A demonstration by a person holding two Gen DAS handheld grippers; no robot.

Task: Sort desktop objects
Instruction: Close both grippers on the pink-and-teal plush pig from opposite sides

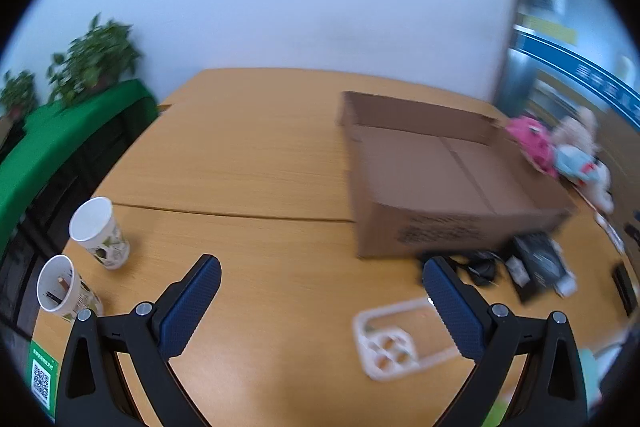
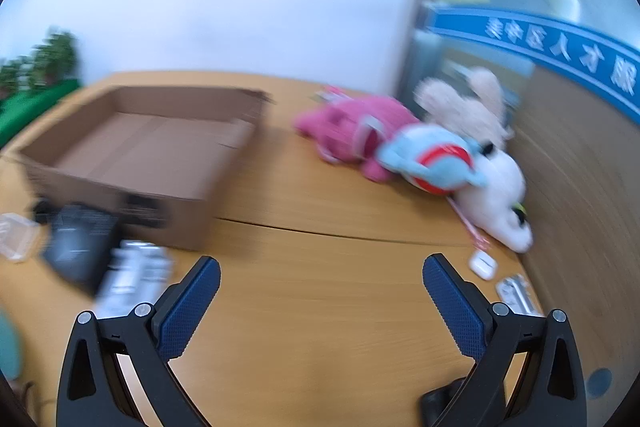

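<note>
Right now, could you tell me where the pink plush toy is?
In the right wrist view, the pink plush toy lies right of the cardboard box, touching the blue plush.

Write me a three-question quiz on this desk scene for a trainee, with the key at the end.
1. True or false: the cardboard box already holds sorted items.
2. Multiple choice: what does the left gripper hold? A) a paper cup B) the clear phone case C) nothing
3. Fill in: in the right wrist view, the pile of plush toys lies to the ____ of the box.

Key:
1. False. Its visible floor is bare.
2. C. Its jaws stand wide apart over bare desk; the phone case lies flat beside its right finger, and the two paper cups stand off to the left. The right gripper is open and empty as well.
3. Right.
</note>
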